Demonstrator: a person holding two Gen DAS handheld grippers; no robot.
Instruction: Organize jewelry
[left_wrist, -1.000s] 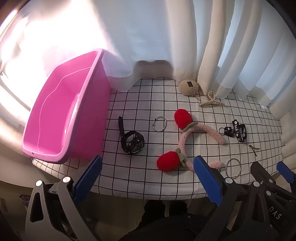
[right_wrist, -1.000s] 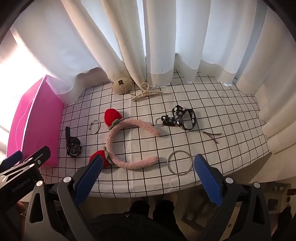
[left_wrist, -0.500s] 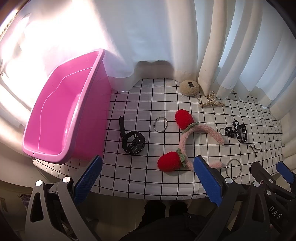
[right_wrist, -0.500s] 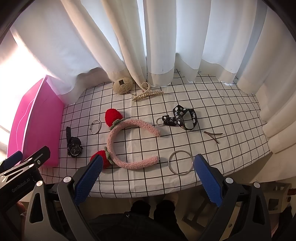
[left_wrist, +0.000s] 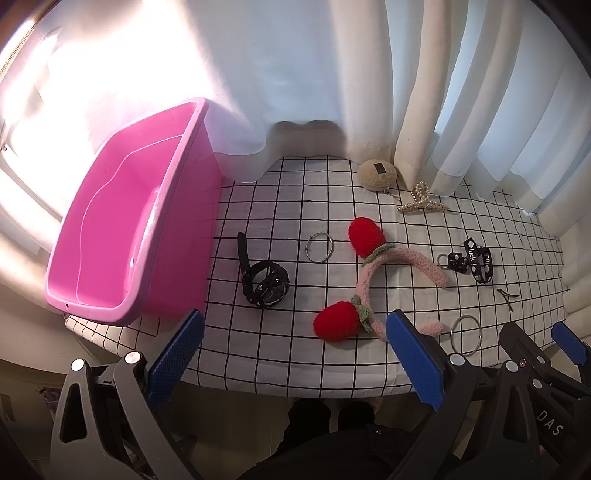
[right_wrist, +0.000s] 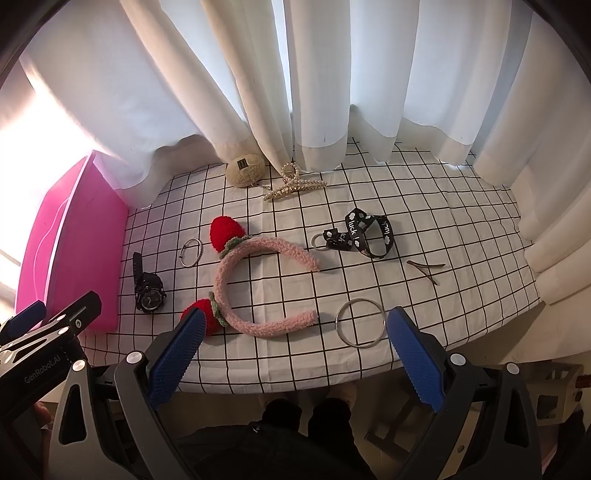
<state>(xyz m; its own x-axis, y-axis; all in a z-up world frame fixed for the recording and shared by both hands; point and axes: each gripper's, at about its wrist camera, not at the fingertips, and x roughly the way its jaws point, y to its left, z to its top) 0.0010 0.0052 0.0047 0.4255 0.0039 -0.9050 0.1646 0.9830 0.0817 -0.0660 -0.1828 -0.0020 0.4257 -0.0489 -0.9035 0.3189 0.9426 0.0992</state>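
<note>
Both claws, left claw (left_wrist: 293, 354) and right claw (right_wrist: 293, 352), gape empty at the bench's (right_wrist: 461, 221) near edge, the left claw's finger (left_wrist: 413, 360) hiding part of the fuzzy pink headband (left_wrist: 373, 280).

A pink bin (left_wrist: 122, 236) stands open at the left of the checked cloth. Just right of it lies a black watch (left_wrist: 265, 281), with a small wire ring (left_wrist: 320, 248) beyond. In the middle lies a fuzzy pink headband (right_wrist: 258, 280) with two red strawberry puffs. A large metal ring (right_wrist: 361, 322) lies near its near end. Farther right are a black strap keyring (right_wrist: 360, 236) and thin hairpins (right_wrist: 426, 268). At the far edge lie a pearl hair claw (right_wrist: 293, 186) and a beige fluffy pom (right_wrist: 245, 170).
</note>
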